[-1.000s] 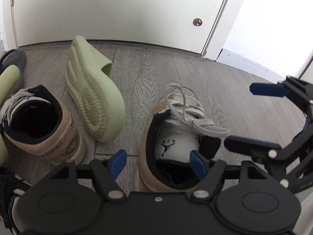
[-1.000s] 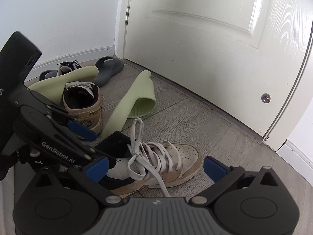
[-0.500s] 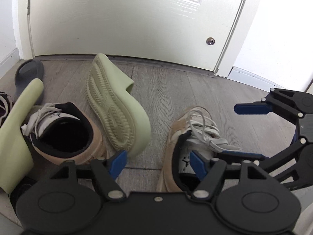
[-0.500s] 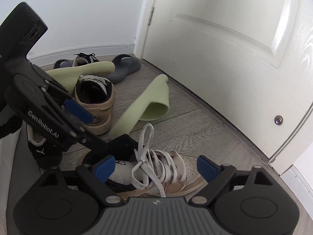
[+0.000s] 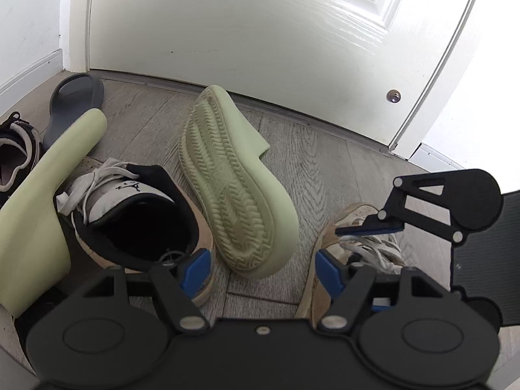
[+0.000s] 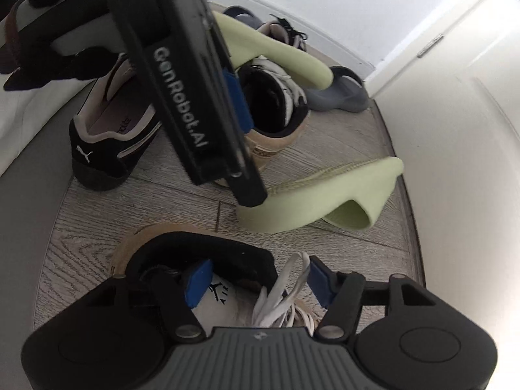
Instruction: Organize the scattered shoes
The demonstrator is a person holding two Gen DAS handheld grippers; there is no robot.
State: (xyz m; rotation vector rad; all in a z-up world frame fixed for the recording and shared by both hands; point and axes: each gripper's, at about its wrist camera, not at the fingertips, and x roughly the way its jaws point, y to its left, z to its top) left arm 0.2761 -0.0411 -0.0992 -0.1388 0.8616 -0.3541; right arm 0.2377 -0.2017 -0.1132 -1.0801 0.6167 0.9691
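Nothing's sorted: the lime slide [image 5: 237, 191] lies sole-up by the door (pair split). Right gripper [image 6: 256, 282] straddles the tan Jordan sneaker [image 6: 208, 253], jaws wide; left gripper [image 5: 261, 268] gapes empty.

We hold our left hand-held gripper [image 5: 261, 265] and right hand-held gripper [image 6: 256, 281] low, jaws spread wide, close together.

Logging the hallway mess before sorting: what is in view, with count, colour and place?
Jordan sneakers: 2, tan and white; one under the right gripper, one left of the tipped slide.
Green slides: 2, pale green; one tipped on edge mid-floor, one leaning on the far sneaker.
Grey slide: 1, by the door hinge corner.
Puma shoe: 1, black, near the wall.
Door: 1, white, shut.
Left gripper: open.
Right gripper: open, over a sneaker's tongue.
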